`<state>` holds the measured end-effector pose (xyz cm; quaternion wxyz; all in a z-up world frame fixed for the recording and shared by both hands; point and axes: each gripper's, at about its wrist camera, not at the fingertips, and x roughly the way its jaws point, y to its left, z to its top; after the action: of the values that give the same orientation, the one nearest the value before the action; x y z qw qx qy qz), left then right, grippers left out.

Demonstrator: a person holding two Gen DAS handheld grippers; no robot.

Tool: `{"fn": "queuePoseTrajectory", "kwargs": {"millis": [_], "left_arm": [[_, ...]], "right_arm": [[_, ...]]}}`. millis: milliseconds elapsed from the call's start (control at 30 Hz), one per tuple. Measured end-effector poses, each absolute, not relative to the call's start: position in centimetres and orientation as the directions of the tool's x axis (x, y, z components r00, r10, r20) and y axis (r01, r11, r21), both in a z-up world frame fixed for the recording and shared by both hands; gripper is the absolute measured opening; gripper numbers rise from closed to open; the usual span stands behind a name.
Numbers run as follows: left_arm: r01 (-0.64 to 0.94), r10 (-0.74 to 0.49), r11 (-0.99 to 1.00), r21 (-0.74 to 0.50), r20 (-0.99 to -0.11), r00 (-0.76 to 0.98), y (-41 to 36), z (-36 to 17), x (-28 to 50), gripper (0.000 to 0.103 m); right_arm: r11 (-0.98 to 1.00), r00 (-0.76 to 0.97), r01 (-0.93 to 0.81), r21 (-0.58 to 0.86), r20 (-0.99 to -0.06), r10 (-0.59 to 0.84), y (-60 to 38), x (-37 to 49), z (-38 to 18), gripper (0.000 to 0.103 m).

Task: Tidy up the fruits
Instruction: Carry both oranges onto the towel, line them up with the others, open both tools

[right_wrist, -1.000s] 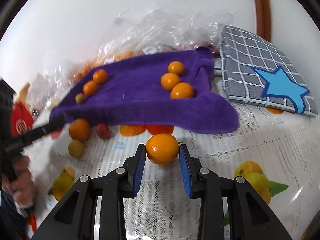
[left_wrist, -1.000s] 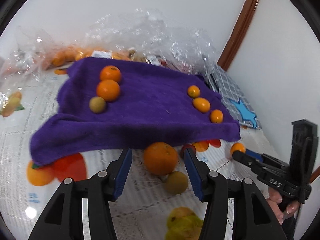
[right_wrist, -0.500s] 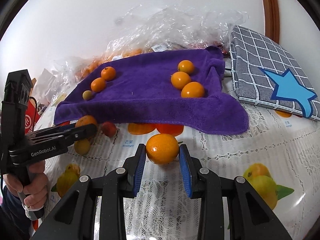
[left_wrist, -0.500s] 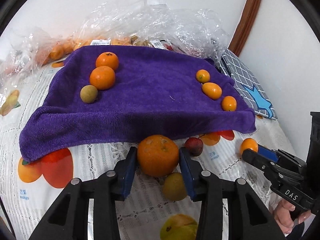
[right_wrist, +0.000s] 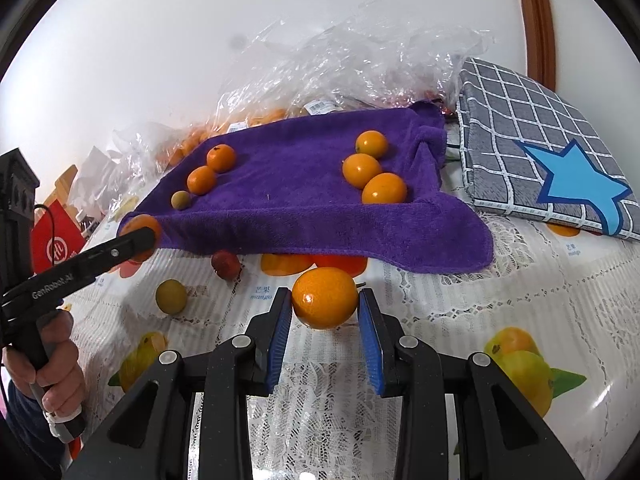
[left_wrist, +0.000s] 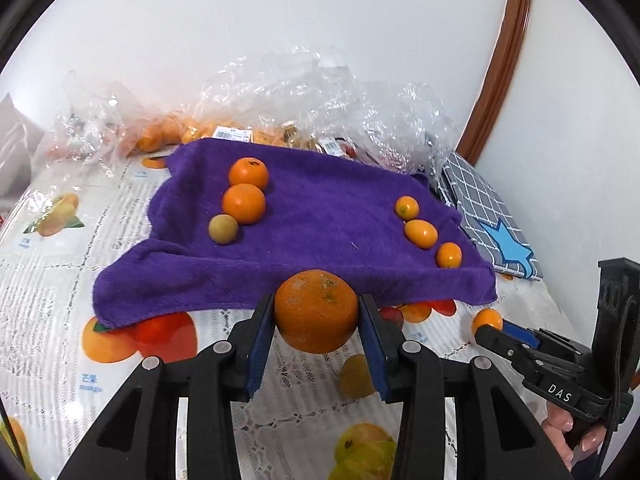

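Now both grippers are clamped on fruit, the left gripper (left_wrist: 317, 322) on an orange (left_wrist: 316, 311), the right gripper (right_wrist: 325, 312) on a kumquat (right_wrist: 325, 298), each probably bound for its row on the purple towel (left_wrist: 320, 236) at mid-frame.

The towel (left_wrist: 320, 216) is purple terry cloth – thick, matt, fuzzy. Behind the towel lie clear plastic bags (left_wrist: 328, 92), crinkled and shiny. Under it the tablecloth (right_wrist: 500, 280) looks like white lace beneath a glossy printed sheet. Right of the towel, the cushion (right_wrist: 532, 140) is grey woven fabric with a smooth blue star. The orange (left_wrist: 316, 311) has dull, pitted, speckled peel; the kumquat (right_wrist: 325, 298) is smooth and glossy. Both grippers – matt black plastic – carry ribbed blue pads (right_wrist: 278, 340).
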<state>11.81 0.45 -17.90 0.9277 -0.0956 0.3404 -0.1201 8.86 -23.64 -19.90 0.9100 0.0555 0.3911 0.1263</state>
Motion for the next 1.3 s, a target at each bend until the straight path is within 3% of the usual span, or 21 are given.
{"fn": "queuePoseTrajectory", "kwargs": {"millis": [367,767,900,1300], "left_arm": [[0.130,-0.252,0.962,-0.240,-0.596,0.763,2.8,-16.4,12.1,0.039],[0.082,-0.212,0.967,-0.242,-0.582,0.785,4.8,-14.2,16.8,0.039],[0.091,-0.257,0.950,-0.298,-0.587,0.768,4.8,-15.0,18.4,0.039],[0.089,-0.275,0.946,-0.311,-0.629,0.727,4.9,-17.5,19.7,0.040]], "right_arm": [[0.957,0.703,-0.205,0.205,-0.649,0.290,-23.7,7.6,-18.0,0.034],[0.958,0.751,-0.243,0.155,-0.595,0.286,-22.2,13.6,-14.2,0.034],[0.954,0.723,-0.247,0.169,-0.624,0.297,-21.4,16.5,-14.7,0.034],[0.957,0.650,-0.250,0.146,-0.707,0.278,-19.7,19.4,-18.9,0.034]]}}
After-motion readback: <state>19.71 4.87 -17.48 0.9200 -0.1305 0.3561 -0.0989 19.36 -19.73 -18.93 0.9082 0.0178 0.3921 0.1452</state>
